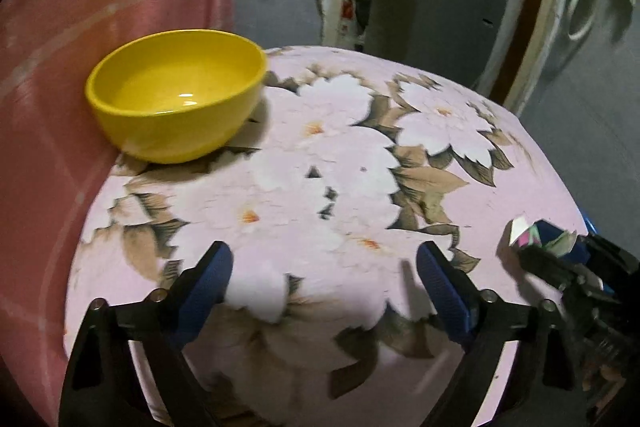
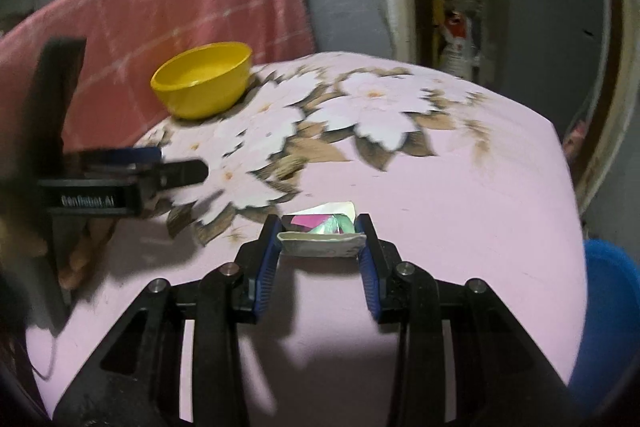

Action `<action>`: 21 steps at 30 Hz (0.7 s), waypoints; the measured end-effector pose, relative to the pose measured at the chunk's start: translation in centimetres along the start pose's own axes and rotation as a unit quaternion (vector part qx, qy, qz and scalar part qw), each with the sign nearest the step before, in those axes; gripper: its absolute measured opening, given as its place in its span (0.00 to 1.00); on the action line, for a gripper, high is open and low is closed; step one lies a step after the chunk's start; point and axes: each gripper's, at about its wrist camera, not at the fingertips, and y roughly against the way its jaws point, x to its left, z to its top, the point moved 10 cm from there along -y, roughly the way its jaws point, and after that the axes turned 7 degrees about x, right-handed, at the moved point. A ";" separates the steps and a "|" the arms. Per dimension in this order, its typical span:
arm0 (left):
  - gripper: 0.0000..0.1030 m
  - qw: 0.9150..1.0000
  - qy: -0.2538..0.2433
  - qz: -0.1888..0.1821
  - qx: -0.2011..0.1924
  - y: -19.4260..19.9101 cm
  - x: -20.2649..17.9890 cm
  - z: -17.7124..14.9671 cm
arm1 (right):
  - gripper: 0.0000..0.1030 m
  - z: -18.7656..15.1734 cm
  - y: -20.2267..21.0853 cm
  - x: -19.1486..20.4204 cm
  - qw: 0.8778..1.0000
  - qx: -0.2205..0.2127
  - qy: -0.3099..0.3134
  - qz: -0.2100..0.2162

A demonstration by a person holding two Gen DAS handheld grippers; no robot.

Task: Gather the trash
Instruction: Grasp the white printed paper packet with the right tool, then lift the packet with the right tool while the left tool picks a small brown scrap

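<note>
A crumpled wrapper [image 2: 320, 233], white with pink, green and dark patches, sits between the blue pads of my right gripper [image 2: 320, 239], which is shut on it just above the pink flowered tablecloth [image 2: 460, 207]. The same wrapper [image 1: 536, 233] shows at the right edge of the left wrist view, held by the right gripper [image 1: 560, 251]. My left gripper [image 1: 324, 263] is open and empty over the cloth. It also shows at the left of the right wrist view [image 2: 176, 165]. A yellow bowl [image 1: 176, 95], seen too in the right wrist view [image 2: 202, 85], stands empty at the table's far left.
A pink towel [image 2: 160, 7] hangs behind the bowl. A blue bin [image 2: 608, 307] stands beside the table's right edge. A grey box [image 1: 432, 11] and cluttered shelves [image 2: 452, 27] are beyond the far edge.
</note>
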 end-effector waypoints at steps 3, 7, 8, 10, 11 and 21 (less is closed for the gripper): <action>0.80 1.000 -0.015 -0.002 0.007 -0.6 -1.3 0.2 | 0.43 -0.1 0.7 -1.6 0.999 -0.011 -0.031 0.002; 0.70 0.999 -0.037 -0.005 0.016 -1.4 -3.1 0.6 | 0.43 -0.4 1.7 -3.1 0.998 -0.023 -0.058 0.002; 0.69 0.999 -0.041 -0.005 0.018 -1.6 -3.5 0.7 | 0.43 -0.5 1.9 -3.3 0.998 -0.025 -0.061 0.003; 0.65 0.999 -0.049 -0.003 0.021 -2.0 -4.3 0.9 | 0.43 -0.7 2.0 -3.6 0.997 -0.027 -0.066 0.005; 0.63 0.998 -0.052 -0.001 0.023 -2.2 -4.6 1.0 | 0.43 -0.8 2.1 -3.7 0.997 -0.028 -0.069 0.006; 0.40 0.997 -0.074 0.006 0.024 -3.7 -6.6 2.0 | 0.43 -1.5 2.4 -3.9 0.997 -0.033 -0.073 0.013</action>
